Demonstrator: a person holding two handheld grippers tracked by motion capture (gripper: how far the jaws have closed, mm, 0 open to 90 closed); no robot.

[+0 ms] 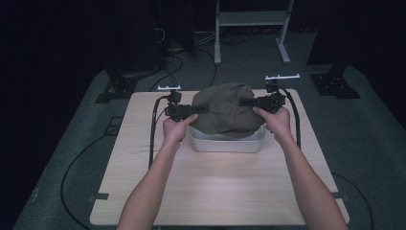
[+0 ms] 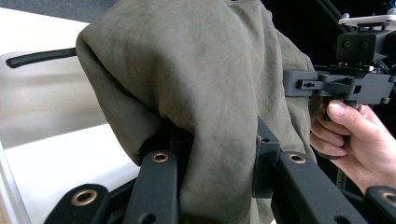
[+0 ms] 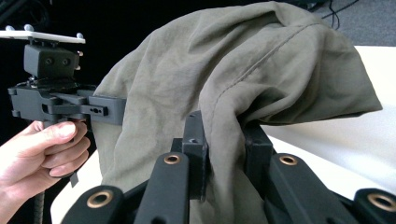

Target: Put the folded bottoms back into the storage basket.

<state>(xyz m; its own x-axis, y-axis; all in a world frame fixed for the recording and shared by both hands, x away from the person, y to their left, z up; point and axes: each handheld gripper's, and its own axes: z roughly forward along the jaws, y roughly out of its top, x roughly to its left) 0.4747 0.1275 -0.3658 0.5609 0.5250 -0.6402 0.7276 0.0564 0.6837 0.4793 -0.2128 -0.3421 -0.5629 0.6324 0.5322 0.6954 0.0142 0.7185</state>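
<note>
Two grippers (image 1: 198, 109) (image 1: 245, 101) clamping cloth (image 1: 225, 112), over tub (image 1: 227, 143)

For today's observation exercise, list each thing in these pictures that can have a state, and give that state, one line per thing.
Olive cloth: bunched, lifted, held from both sides over the tub.
White tub: upright on the table, its lower part of the cloth hanging into or just above it.
Left gripper: shut on the cloth.
Right gripper: shut on the cloth.
Wooden table: level, bearing the tub.

Lab or studio – black curtains (image 1: 57, 43), floor cables (image 1: 177, 67), lone wooden table (image 1: 215, 191).
</note>
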